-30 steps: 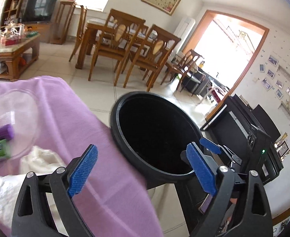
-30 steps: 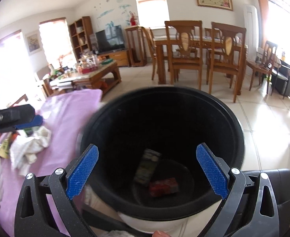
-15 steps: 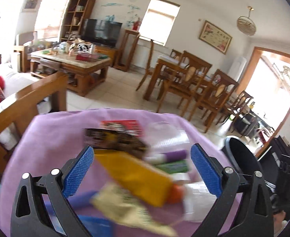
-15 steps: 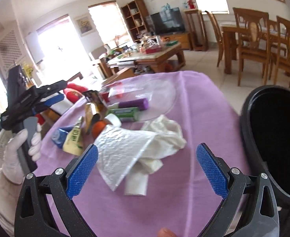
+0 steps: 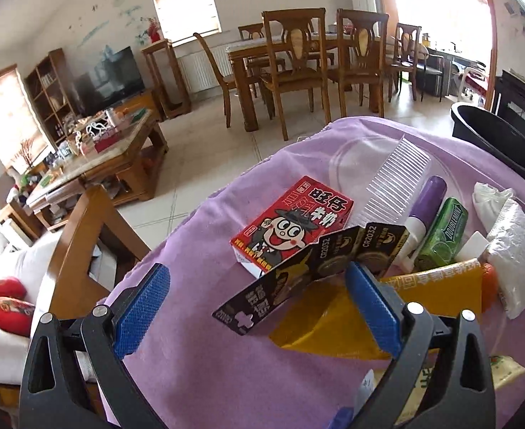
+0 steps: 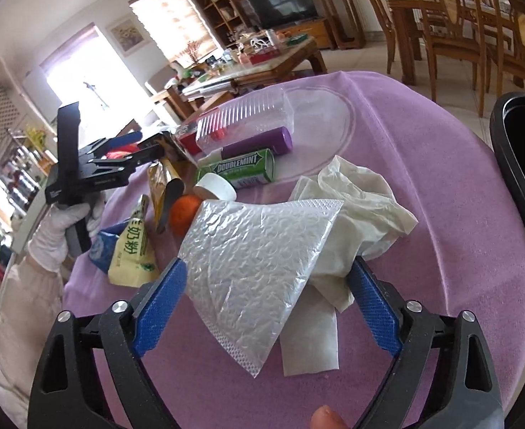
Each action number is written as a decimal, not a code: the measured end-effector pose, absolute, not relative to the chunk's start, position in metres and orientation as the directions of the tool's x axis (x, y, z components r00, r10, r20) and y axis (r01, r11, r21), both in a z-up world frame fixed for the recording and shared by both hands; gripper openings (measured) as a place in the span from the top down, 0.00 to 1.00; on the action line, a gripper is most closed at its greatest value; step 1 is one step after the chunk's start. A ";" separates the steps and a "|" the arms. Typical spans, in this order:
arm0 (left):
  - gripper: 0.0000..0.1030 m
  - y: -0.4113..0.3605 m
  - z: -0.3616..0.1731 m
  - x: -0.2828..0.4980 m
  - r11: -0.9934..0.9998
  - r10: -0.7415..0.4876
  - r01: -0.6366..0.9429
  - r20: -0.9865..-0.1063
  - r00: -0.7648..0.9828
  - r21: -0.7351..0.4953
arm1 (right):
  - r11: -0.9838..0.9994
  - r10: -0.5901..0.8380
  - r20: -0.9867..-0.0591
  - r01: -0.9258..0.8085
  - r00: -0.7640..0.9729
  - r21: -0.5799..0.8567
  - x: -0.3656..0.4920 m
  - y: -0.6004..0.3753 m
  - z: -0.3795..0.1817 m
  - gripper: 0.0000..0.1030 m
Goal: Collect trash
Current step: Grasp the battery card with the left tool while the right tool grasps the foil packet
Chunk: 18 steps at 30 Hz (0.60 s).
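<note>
A round table draped in a lilac cloth (image 6: 459, 186) carries a heap of rubbish, and both hand-held grippers are angled down at it, evidently choosing the next pieces to carry to the black plastic bin (image 6: 519, 164) standing just beside the table's right edge. The right gripper (image 6: 266, 304) has its blue-padded jaws set either side of a clear bubble-wrap pouch (image 6: 258, 257) that overlaps a crumpled white tissue (image 6: 366, 196); the jaws have just been closing in, yet the pads do not seem to press the pouch, so nothing is held so far. Straddling the pouch's lower edge this way probably lets one squeeze gather the light film, perhaps with the tissue. The left gripper (image 5: 258, 304), held in a white-gloved hand (image 6: 62, 228), hangs open over the far side of the heap with its right pad just beside a black strip of coin-cell battery packaging (image 5: 308, 268), which leans up against a yellow foil wrapper (image 5: 333, 321); whether the pad touches the card cannot be told. Behind it lie a red cartoon-printed carton (image 5: 294, 221), a clear ribbed plastic cup on its side (image 6: 244, 121), a purple-capped tube (image 6: 258, 144) and a green Doublemint gum pack (image 6: 241, 169), all waiting their turn. Most of the rubbish remains on the cloth, so the clearing appears to be far from finished.
</note>
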<state>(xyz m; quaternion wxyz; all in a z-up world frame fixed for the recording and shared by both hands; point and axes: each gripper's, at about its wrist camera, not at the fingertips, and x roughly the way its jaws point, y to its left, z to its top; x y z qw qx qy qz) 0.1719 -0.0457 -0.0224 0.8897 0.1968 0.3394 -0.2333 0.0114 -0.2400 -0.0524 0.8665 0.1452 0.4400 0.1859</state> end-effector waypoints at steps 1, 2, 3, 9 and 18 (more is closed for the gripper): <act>0.06 -0.039 -0.022 0.174 0.811 -0.308 0.562 -0.698 0.647 0.163 | 0.889 0.449 -0.711 -0.192 0.541 0.416 0.012 -0.240 -0.053 0.24; 0.06 -0.037 -0.024 0.176 0.807 -0.336 0.577 -0.706 0.624 0.125 | 0.890 0.448 -0.714 -0.188 0.538 0.416 0.012 -0.240 -0.054 0.31; 0.09 -0.036 -0.024 0.178 0.810 -0.353 0.578 -0.709 0.610 0.093 | 0.888 0.450 -0.715 -0.188 0.534 0.419 0.012 -0.241 -0.054 0.35; 0.80 -0.041 -0.032 0.168 0.808 -0.377 0.589 -0.754 0.537 0.016 | 0.872 0.481 -0.690 -0.213 0.540 0.441 0.009 -0.242 -0.051 0.68; 0.95 -0.021 -0.006 0.116 0.838 -0.444 0.540 -0.674 0.590 -0.079 | 0.830 0.549 -0.607 -0.289 0.574 0.478 -0.003 -0.246 -0.037 0.81</act>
